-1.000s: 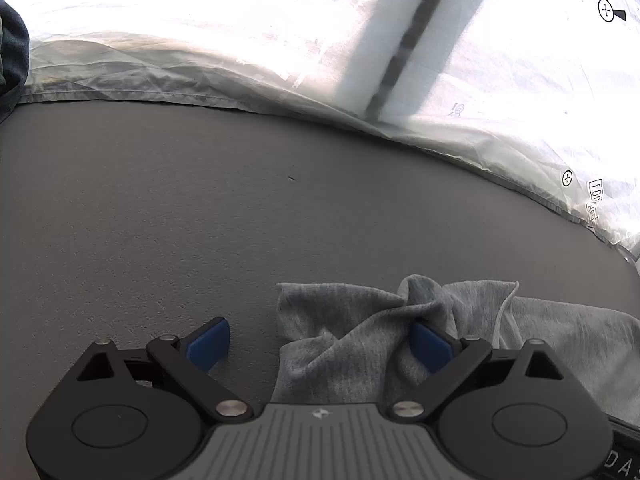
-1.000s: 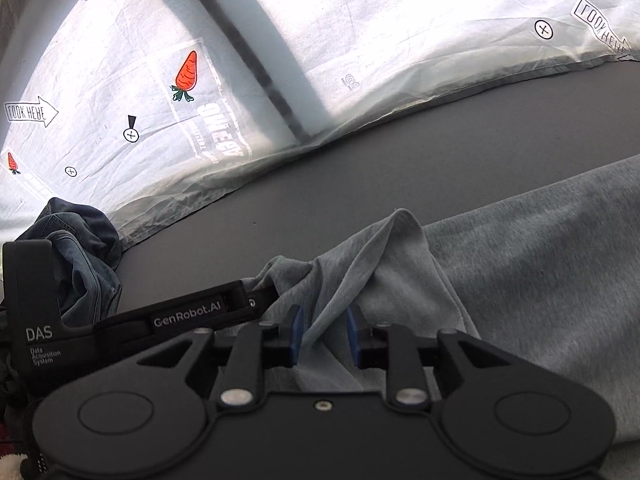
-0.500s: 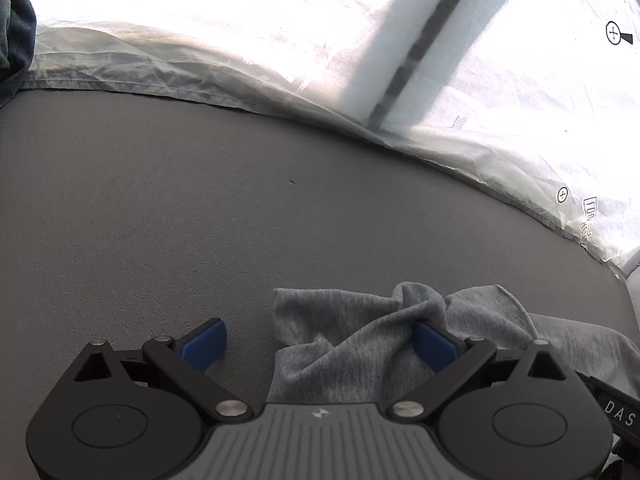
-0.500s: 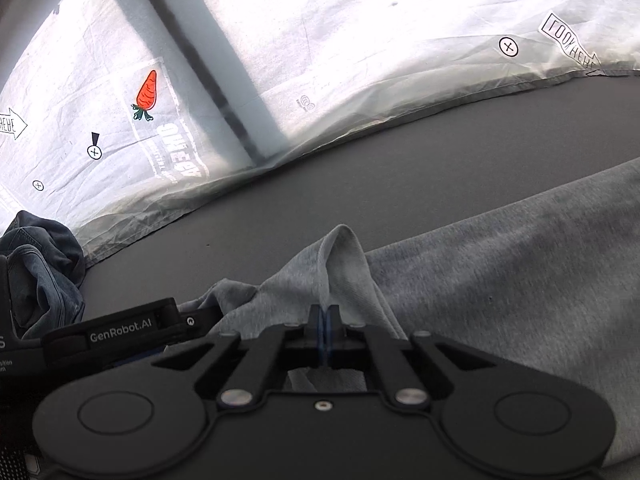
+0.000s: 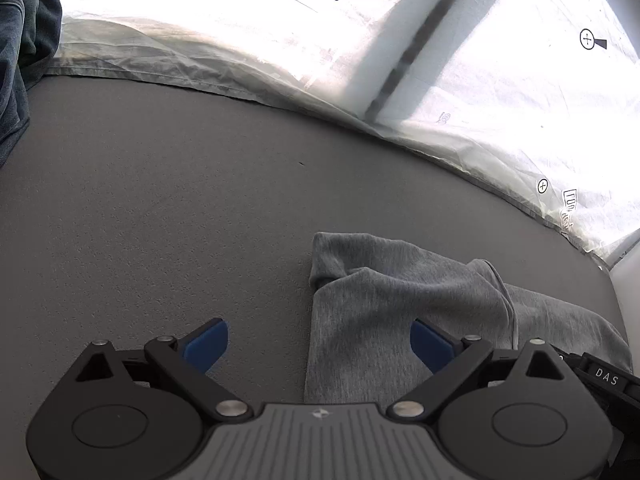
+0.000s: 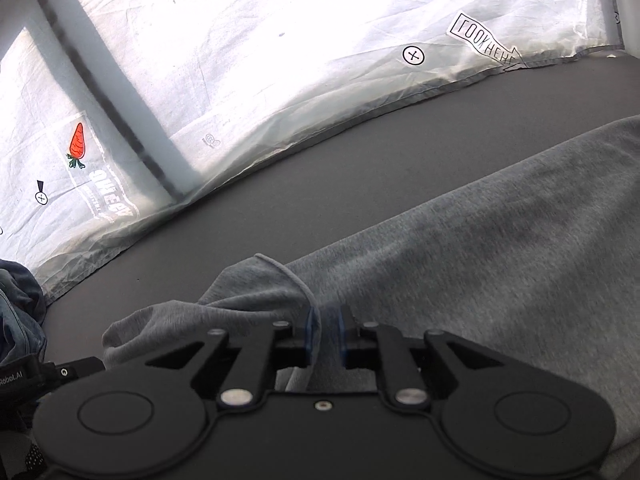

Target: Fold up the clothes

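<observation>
The grey garment (image 6: 500,248) was spread on the dark table (image 5: 160,200). The left gripper (image 5: 320,340) was held wide apart; the right gripper (image 6: 325,328), just reopening, was apparently unclamped around a fold.

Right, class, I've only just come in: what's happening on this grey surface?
A person with a gripper in each hand is folding a grey garment. The right gripper has a fold of it between its pads, and its jaws have just been opening. The left gripper is wide open over the garment's edge, gripping nothing.
</observation>
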`<act>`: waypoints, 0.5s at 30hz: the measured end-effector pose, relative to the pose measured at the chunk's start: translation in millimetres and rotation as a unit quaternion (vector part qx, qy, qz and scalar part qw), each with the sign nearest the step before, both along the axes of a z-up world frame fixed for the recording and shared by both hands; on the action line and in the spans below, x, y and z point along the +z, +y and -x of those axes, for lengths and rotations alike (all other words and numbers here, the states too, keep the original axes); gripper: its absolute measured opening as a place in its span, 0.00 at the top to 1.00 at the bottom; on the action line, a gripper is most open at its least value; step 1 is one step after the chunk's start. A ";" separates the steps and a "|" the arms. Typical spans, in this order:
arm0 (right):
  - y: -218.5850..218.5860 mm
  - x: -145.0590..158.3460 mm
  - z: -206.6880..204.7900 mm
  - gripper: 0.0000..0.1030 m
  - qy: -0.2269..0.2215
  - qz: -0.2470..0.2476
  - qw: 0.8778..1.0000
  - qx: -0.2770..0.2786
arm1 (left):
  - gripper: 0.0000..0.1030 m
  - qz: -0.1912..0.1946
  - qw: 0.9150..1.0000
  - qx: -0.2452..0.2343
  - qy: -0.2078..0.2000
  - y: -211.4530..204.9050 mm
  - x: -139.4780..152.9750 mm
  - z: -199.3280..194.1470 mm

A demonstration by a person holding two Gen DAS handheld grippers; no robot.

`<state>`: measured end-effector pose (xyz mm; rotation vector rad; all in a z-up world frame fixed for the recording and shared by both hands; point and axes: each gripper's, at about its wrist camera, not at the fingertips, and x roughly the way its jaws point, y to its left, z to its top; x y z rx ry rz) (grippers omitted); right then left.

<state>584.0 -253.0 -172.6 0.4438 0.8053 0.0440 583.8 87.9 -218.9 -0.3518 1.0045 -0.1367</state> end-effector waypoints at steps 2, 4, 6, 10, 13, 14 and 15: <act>-3.2 1.7 18.7 0.82 -0.002 -0.015 1.000 0.011 | 0.16 0.001 1.000 -0.015 0.013 -2.4 -1.4 14.2; -4.4 3.0 36.6 0.82 0.002 -0.024 0.999 0.025 | 0.30 0.015 0.999 -0.025 0.035 -3.9 -4.9 26.3; -2.1 4.3 55.7 0.80 0.009 -0.032 0.998 0.044 | 0.33 0.036 0.997 -0.032 0.058 -5.5 -9.2 41.4; 6.6 6.2 87.1 0.61 0.013 -0.026 0.997 0.067 | 0.34 0.040 0.996 -0.046 0.068 -13.7 -10.4 65.8; 11.1 1.9 93.5 0.55 0.020 -0.027 0.997 0.069 | 0.35 0.041 0.995 -0.052 0.069 -19.4 -11.6 71.6; 13.3 -0.2 94.8 0.52 0.023 -0.021 0.997 0.070 | 0.37 0.036 0.996 -0.049 0.067 -20.8 -11.7 72.5; 16.6 -3.0 95.5 0.51 0.028 -0.004 0.997 0.072 | 0.43 0.032 0.996 -0.046 0.066 -22.3 -11.8 73.4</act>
